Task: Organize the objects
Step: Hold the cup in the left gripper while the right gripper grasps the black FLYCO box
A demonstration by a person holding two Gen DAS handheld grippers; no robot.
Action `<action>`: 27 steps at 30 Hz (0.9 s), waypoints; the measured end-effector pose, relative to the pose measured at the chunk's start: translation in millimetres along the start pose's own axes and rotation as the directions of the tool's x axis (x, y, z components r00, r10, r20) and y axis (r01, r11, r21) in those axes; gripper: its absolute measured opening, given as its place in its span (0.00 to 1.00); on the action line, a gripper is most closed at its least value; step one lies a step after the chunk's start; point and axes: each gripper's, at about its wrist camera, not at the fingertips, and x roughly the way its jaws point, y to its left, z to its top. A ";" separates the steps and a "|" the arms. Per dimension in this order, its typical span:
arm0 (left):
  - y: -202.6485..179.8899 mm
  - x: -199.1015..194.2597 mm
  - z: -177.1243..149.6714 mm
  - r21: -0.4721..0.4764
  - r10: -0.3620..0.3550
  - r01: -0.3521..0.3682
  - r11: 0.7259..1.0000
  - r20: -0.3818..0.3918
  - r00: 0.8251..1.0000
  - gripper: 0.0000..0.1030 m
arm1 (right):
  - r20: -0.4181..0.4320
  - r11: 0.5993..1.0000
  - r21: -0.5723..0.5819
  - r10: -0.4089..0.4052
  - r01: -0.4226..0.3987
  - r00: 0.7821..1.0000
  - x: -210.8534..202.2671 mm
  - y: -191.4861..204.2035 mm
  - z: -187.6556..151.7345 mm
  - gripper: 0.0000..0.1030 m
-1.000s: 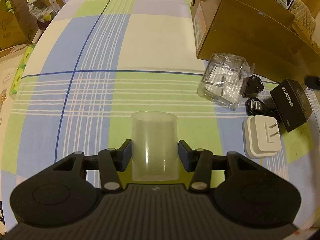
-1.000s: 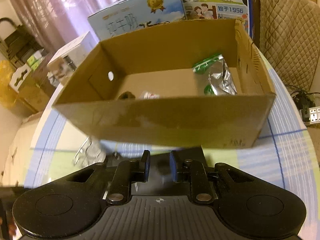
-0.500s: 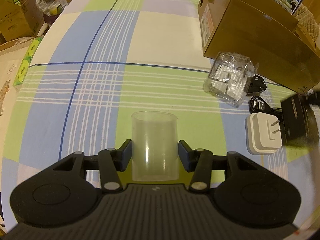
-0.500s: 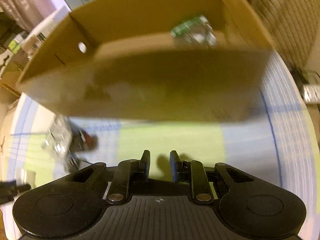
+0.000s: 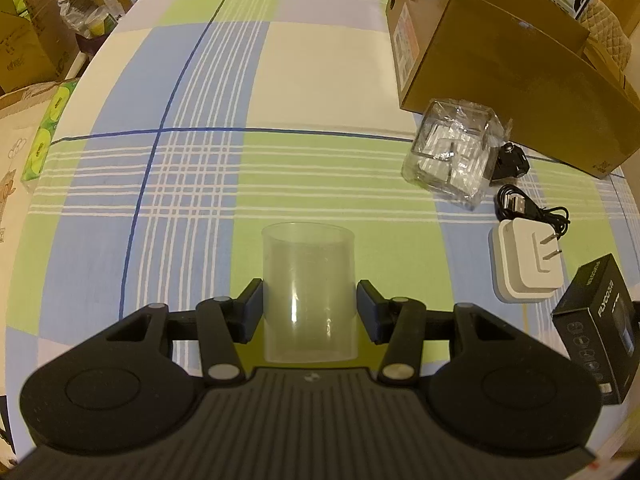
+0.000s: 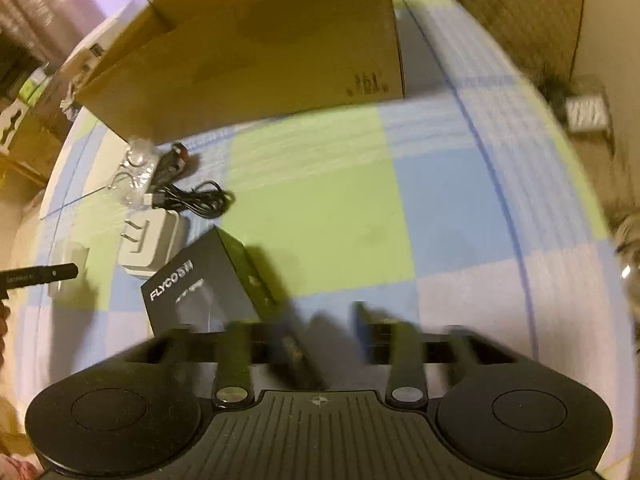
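My left gripper point(image 5: 309, 306) has a clear plastic cup point(image 5: 309, 294) standing upright between its jaws, both pads pressed to the cup's sides. My right gripper point(image 6: 320, 332) is blurred, its jaws opening with only tablecloth point(image 6: 320, 216) between them. The black box point(image 6: 208, 284) lies just left of its left jaw; the white charger point(image 6: 150, 246) and black cable point(image 6: 196, 200) sit beyond it.

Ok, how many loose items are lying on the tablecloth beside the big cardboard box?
5: clear plastic packet nearest the box, small black piece beside it, black cable, white plug adapter, black FLYCO box nearest. More may hide beyond the frame.
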 end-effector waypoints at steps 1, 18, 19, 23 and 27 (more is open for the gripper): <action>0.1 -0.3 -0.5 0.001 0.000 0.000 1.000 0.000 1.000 0.44 | 0.039 1.000 -0.019 -0.014 0.015 0.999 -7.3 6.6 -0.7 0.72; 2.2 -10.2 -19.3 -0.001 -0.023 0.023 1.000 0.002 1.000 0.44 | -0.021 0.902 -0.430 -0.055 0.041 0.998 36.0 113.4 -30.2 0.87; 1.8 -10.7 -19.3 0.000 -0.023 0.023 1.000 0.002 1.000 0.44 | -0.011 0.905 -0.423 -0.064 0.053 0.998 37.1 112.0 -29.1 0.86; 0.6 -11.2 -17.9 0.005 -0.023 0.023 1.000 0.003 1.000 0.44 | 0.005 0.939 -0.336 -0.073 0.071 0.997 33.8 91.5 -19.5 0.74; -0.7 -7.2 -16.1 0.014 -0.020 0.020 1.000 -0.007 1.000 0.44 | 0.032 0.956 -0.270 -0.109 0.114 0.994 32.7 73.1 -8.2 0.74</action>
